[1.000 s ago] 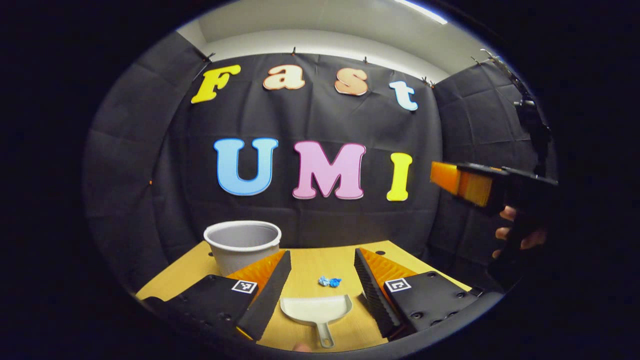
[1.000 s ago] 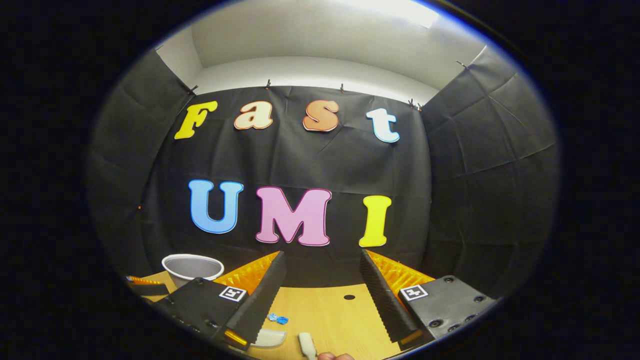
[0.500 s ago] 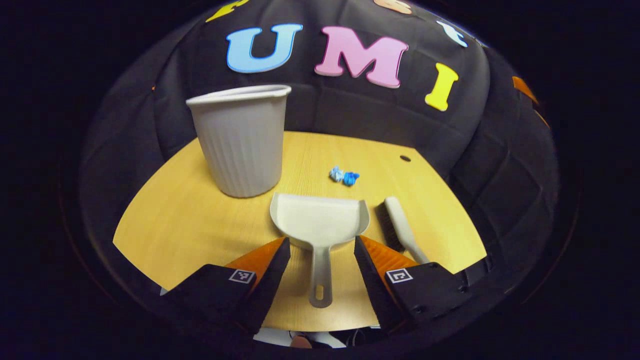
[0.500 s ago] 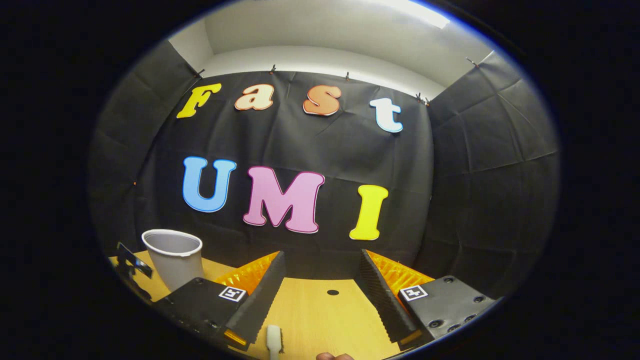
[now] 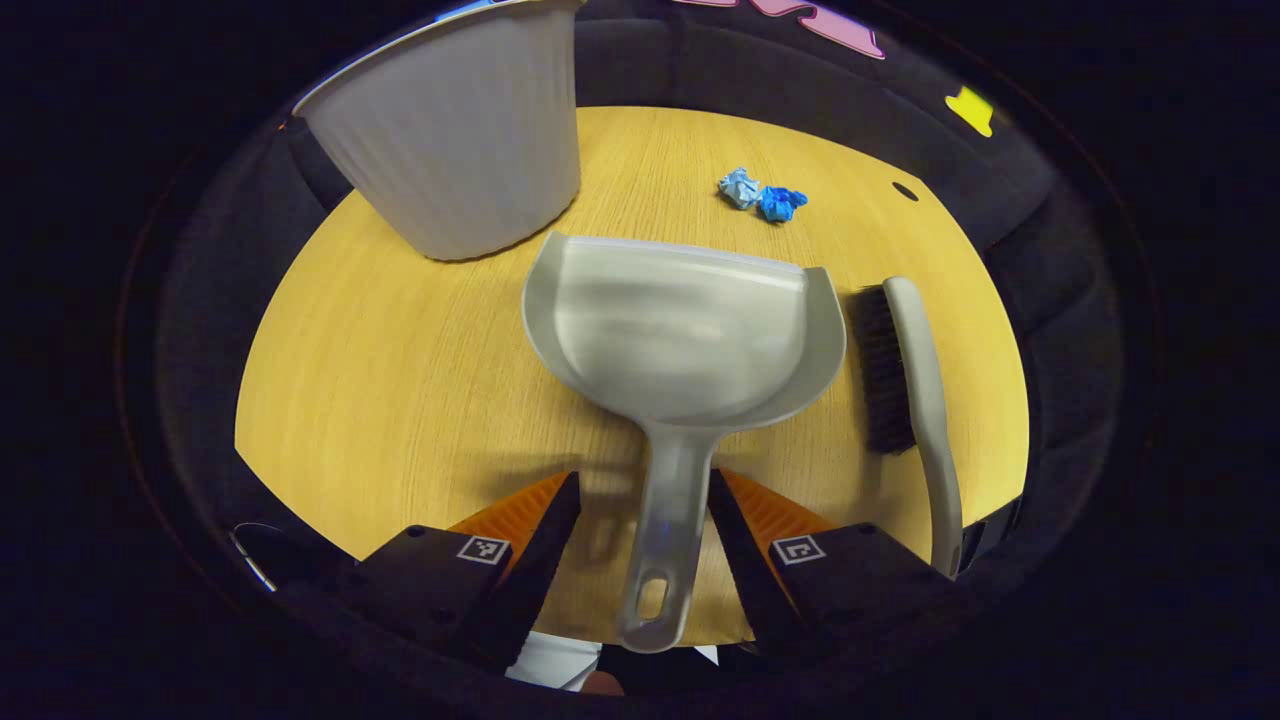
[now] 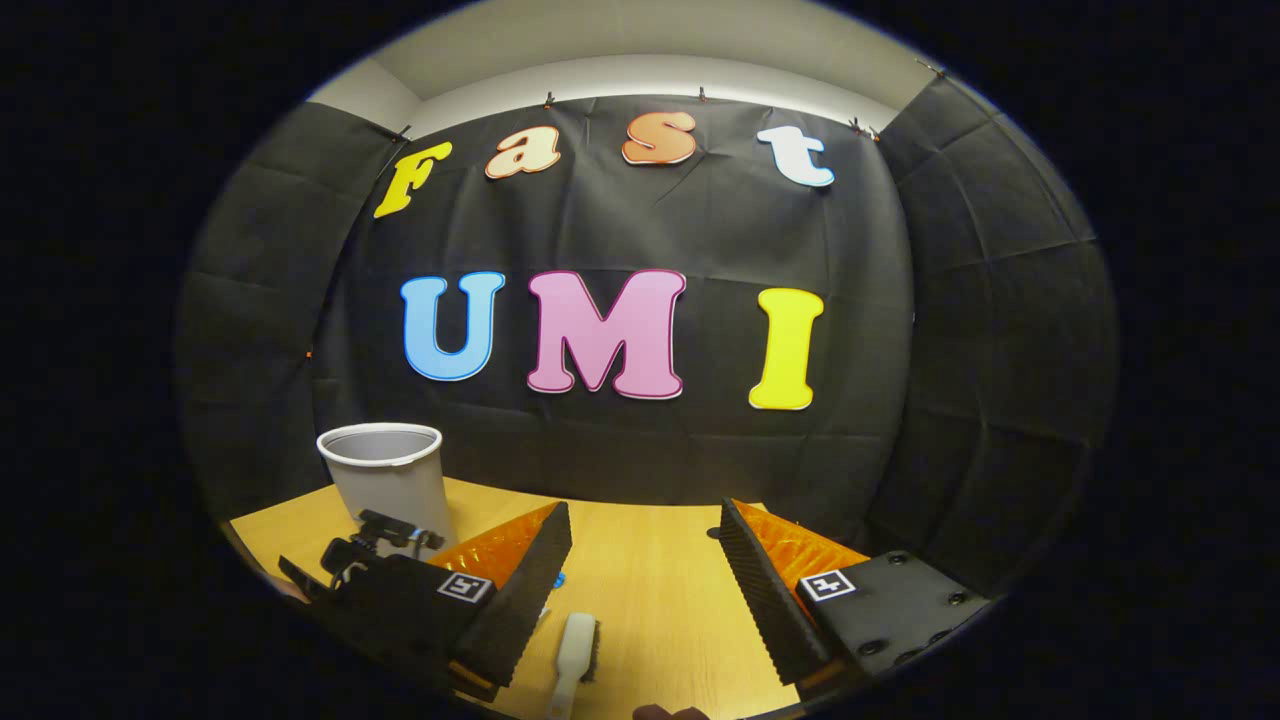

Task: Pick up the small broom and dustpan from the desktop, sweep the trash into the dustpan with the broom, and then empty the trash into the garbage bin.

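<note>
table: light wood top, near edge at the bottom of the left gripper view, far edge against the black cloth wall. small dark hole near the far right corner.

garbage bin: pale grey, ribbed, upright, far left part of the table. in the right gripper view it stands at the far left edge of the table, mouth up.

dustpan: grey plastic, lying flat mid-table, open lip toward the far edge, near the bin's base but i can't tell if they touch. handle runs back to the near edge and its slotted end overhangs that edge.

left gripper: jaws spread, one finger on each side of the dustpan handle, visible gaps both sides, not pressing on it. low over the near edge.

right gripper: jaws wide apart, nothing between them, above the table and looking toward the far wall.

broom: small hand brush, pale handle, dark bristles facing the dustpan, lying just beside the pan's right rim, running far-to-near along the right edge of the table. in the right gripper view its head sits near the near edge, just right of the gripper's left finger.

trash: two crumpled blue scraps, touching each other, beyond the dustpan lip toward the far edge, well apart from the pan.
</note>
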The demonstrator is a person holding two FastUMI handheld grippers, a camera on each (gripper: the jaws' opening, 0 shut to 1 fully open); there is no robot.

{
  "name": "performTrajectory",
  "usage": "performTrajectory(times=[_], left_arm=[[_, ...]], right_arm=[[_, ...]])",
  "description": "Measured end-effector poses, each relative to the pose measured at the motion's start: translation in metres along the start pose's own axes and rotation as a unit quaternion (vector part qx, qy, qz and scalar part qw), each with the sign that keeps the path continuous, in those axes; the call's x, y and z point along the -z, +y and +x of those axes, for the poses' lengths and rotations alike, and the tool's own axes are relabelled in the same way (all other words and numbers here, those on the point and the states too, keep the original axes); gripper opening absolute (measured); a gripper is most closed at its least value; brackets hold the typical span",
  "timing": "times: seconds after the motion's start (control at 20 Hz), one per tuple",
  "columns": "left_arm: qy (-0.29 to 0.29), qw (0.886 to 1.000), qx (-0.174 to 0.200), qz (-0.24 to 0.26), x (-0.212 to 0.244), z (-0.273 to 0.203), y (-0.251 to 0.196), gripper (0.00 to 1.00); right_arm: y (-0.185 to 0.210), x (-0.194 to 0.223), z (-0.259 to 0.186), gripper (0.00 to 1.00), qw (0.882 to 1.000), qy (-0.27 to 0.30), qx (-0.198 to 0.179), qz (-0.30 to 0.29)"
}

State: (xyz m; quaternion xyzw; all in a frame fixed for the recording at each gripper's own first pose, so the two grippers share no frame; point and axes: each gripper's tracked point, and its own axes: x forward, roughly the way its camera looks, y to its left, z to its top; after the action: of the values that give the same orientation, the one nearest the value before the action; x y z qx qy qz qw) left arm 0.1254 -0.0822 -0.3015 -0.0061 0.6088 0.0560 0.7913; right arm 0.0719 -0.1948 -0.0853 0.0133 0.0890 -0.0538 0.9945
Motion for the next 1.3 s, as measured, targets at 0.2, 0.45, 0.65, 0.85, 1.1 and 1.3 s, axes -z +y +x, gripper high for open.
performTrajectory(times=[0.2,0.45,0.65,0.85,1.1,1.3], left_arm=[[0.044,0.998,-0.021,0.030,-0.013,0.013,-0.008,0.77],[0.069,0.997,-0.003,0.024,-0.027,0.021,-0.012,0.51],[0.080,0.996,0.018,0.036,-0.024,0.024,-0.010,0.33],[0.068,0.995,0.037,0.064,-0.026,0.025,-0.006,0.31],[0.040,0.994,0.070,0.068,-0.021,0.024,0.003,0.30],[0.018,0.993,0.102,0.057,-0.009,0.021,0.013,0.30]], right_arm=[[0.007,0.034,0.007,0.95,0.997,0.072,-0.021,0.032],[0.005,0.072,0.013,0.95,0.987,0.146,-0.015,0.067],[0.021,0.094,0.009,0.95,0.979,0.194,-0.015,0.055],[0.055,0.130,0.005,0.95,0.964,0.261,-0.024,0.046],[0.071,0.229,-0.032,0.97,0.887,0.460,0.009,0.043],[0.060,0.257,-0.049,0.97,0.836,0.546,0.052,0.022]])
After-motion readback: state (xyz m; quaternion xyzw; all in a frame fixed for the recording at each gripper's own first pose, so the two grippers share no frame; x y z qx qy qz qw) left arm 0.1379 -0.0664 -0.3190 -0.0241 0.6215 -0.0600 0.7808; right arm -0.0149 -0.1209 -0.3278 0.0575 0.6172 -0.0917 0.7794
